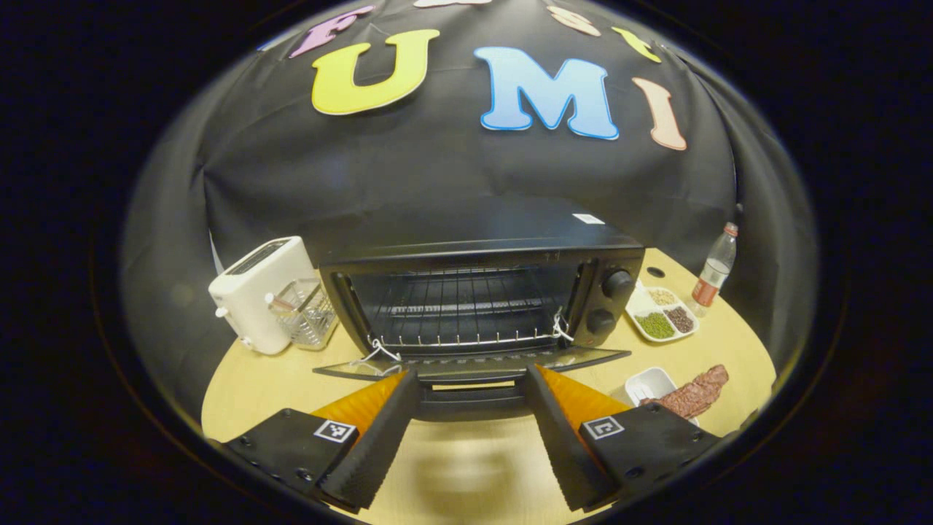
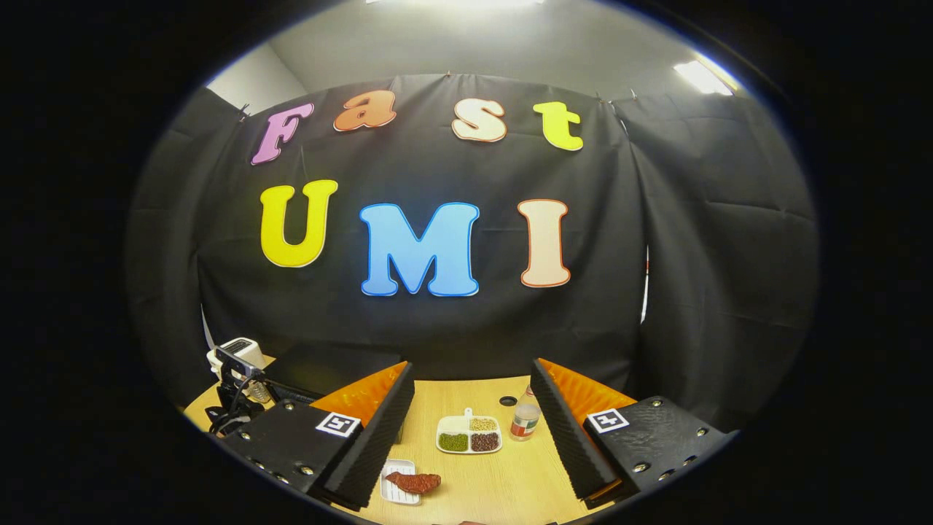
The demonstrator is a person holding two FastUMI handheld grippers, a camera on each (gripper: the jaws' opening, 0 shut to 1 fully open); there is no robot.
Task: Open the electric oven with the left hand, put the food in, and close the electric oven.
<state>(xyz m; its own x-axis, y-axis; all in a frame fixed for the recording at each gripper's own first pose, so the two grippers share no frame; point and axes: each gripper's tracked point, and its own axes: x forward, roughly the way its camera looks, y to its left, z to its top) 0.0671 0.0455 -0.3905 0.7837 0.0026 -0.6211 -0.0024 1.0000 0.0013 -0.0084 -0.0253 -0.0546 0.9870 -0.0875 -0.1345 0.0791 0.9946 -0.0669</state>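
One black electric oven (image 1: 481, 292) stands mid-desk, its glass door (image 1: 466, 362) dropped flat and one wire rack inside. One reddish-brown slab of meat (image 1: 692, 394) lies across a small white tray (image 1: 649, 383) to its right. Left gripper (image 1: 470, 379) and right gripper (image 2: 472, 379) both gape wide, empty, over the round wooden desk (image 1: 466, 467).

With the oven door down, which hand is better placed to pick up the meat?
Right. Its tongs hang open above the meat on the small white tray. The left tongs sit open at the oven's lowered door.
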